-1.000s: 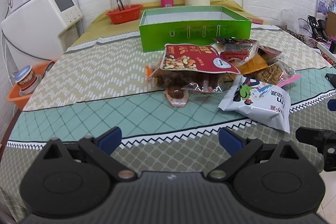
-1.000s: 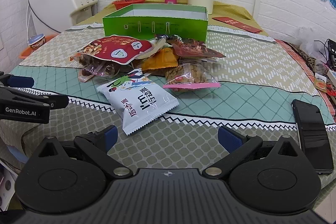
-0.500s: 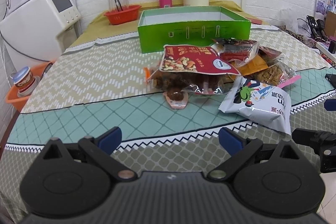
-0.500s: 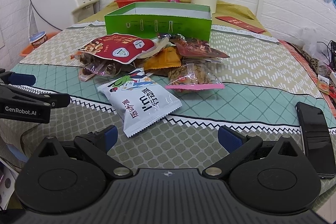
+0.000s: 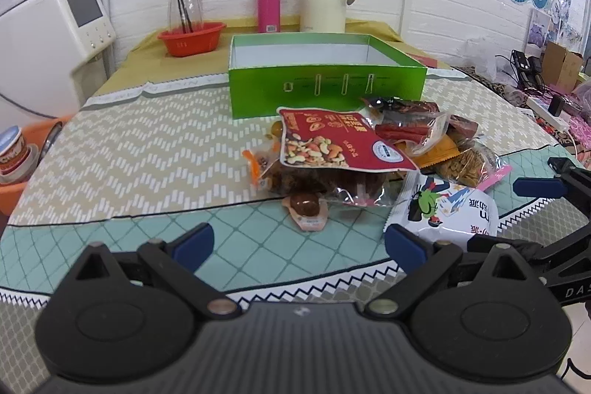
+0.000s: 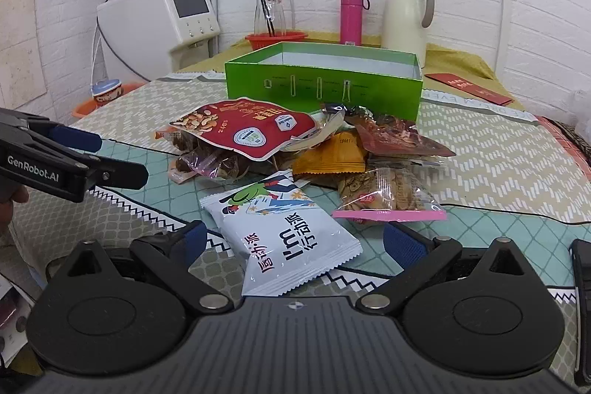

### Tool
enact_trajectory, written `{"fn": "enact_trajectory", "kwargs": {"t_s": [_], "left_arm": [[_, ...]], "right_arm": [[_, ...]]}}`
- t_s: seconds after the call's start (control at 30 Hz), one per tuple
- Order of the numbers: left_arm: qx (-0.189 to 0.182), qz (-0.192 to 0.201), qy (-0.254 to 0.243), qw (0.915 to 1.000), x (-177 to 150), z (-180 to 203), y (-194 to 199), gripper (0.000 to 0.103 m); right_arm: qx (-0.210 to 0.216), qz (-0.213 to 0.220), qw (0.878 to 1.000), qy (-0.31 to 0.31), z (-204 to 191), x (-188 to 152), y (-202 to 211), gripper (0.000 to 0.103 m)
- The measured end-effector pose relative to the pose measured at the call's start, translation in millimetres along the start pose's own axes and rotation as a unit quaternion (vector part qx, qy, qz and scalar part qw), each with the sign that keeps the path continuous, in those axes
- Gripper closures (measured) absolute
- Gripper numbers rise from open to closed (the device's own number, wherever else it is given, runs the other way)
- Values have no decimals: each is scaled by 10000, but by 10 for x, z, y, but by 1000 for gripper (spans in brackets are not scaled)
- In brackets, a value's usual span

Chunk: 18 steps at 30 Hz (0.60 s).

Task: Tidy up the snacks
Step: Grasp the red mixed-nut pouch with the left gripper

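From the left wrist camera, the green box (image 5: 327, 84) stands at the far side of the table (image 5: 129, 150), open on top. Only its white inner walls show; its floor is hidden behind the near wall, so I cannot tell if anything lies inside. Just in front of it is the pile of snacks, with the red nut pouch (image 5: 334, 144) on top. The white packet (image 5: 448, 213) at the near right is partly covered by the right finger of the left gripper (image 5: 298, 242), whose jaws are spread wide and hold nothing. A small brown sweet (image 5: 306, 207) lies alone at the near edge of the pile. Far left, an orange basin (image 5: 192, 37) holds a glass jug with dark sticks. At the left edge a tub in another orange bowl is cut off.

From the right wrist camera, the box (image 6: 325, 84) is again far, and its bottom is hidden. The white packet (image 6: 284, 235) lies nearest, between the wide-spread jaws of the right gripper (image 6: 293, 240), which grip nothing. Behind it are the nut pouch (image 6: 247, 128), an orange packet (image 6: 328, 159) and a clear cookie bag with a pink edge (image 6: 388, 196). A black phone (image 6: 583, 301) is cut off at the right edge.
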<state>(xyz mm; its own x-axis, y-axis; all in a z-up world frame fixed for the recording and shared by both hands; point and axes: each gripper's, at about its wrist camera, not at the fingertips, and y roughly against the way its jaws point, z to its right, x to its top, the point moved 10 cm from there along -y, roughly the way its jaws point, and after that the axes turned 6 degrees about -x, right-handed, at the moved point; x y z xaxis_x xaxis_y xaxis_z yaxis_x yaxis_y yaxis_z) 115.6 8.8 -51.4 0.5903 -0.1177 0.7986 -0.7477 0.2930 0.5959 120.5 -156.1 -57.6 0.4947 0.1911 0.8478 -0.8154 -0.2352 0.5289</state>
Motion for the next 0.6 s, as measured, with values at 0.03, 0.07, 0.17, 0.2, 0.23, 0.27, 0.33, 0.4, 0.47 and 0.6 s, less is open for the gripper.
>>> {"fn": "enact_trajectory", "kwargs": {"t_s": [0.03, 0.07, 0.17, 0.2, 0.23, 0.27, 0.33, 0.4, 0.47, 0.6], "left_arm": [[-49, -5, -2, 10000, 40, -16, -12, 6], [-125, -8, 41, 9999, 97, -43, -19, 6], [-348, 26, 144, 9993, 328, -117, -38, 6], [-398, 61, 137, 9991, 415, -136, -51, 6], [-412, 92, 114, 9990, 506, -158, -74, 6], [-409, 110, 75, 9991, 607, -176, -110, 6], [-505, 60, 70, 9987, 760, -197, -221, 7], [-733, -172, 213, 9969, 832, -221, -397, 12], [-821, -440, 339, 9951, 855, -261, -609, 32], [-934, -887, 857, 9880, 794, -381, -968, 42]], "right_arm": [[114, 65, 9999, 12, -33, 37, 5, 0], [261, 171, 9995, 3, -69, 90, 21, 0], [809, 442, 9957, -129, -206, 300, 68, 0], [936, 484, 9943, -150, -256, 370, 62, 0], [1022, 512, 9933, -154, -301, 430, 44, 0], [1100, 543, 9923, -152, -340, 497, 3, 0], [1164, 507, 9918, -106, -394, 570, -106, 0], [1119, 384, 9930, 40, -453, 565, -247, 0], [1053, 240, 9941, 71, -465, 531, -370, 0], [964, 48, 9943, -452, -338, 557, -572, 0]]}}
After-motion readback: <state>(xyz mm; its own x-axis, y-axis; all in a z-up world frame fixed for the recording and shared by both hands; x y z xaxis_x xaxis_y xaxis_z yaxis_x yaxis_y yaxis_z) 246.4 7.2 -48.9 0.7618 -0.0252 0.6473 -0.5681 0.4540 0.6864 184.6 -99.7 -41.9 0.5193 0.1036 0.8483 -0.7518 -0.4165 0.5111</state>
